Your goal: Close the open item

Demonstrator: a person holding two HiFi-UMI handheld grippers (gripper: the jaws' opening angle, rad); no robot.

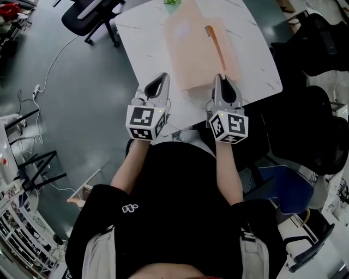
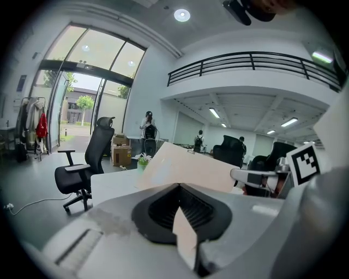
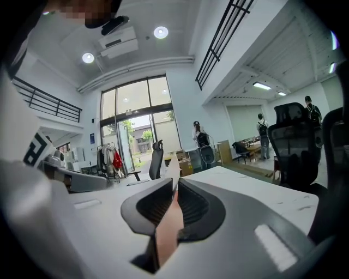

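Observation:
A flat peach-coloured folder (image 1: 199, 54) with an orange strip (image 1: 215, 46) along one side lies on the white marble table (image 1: 144, 38). Both grippers are at its near edge. My left gripper (image 1: 160, 82) holds the near left corner. In the left gripper view its jaws (image 2: 179, 188) pinch the thin peach cover (image 2: 185, 169), which slopes up off the table. My right gripper (image 1: 222, 79) is at the near right corner. In the right gripper view the peach sheet (image 3: 169, 229) stands between slightly parted jaws (image 3: 175, 185), with a dark gap beside it.
A small green plant (image 1: 172, 4) stands at the table's far edge. A black office chair (image 1: 87, 16) is beyond the table on the left, and more black chairs (image 1: 322, 43) crowd the right side. Cables lie across the floor (image 1: 54, 60) on the left.

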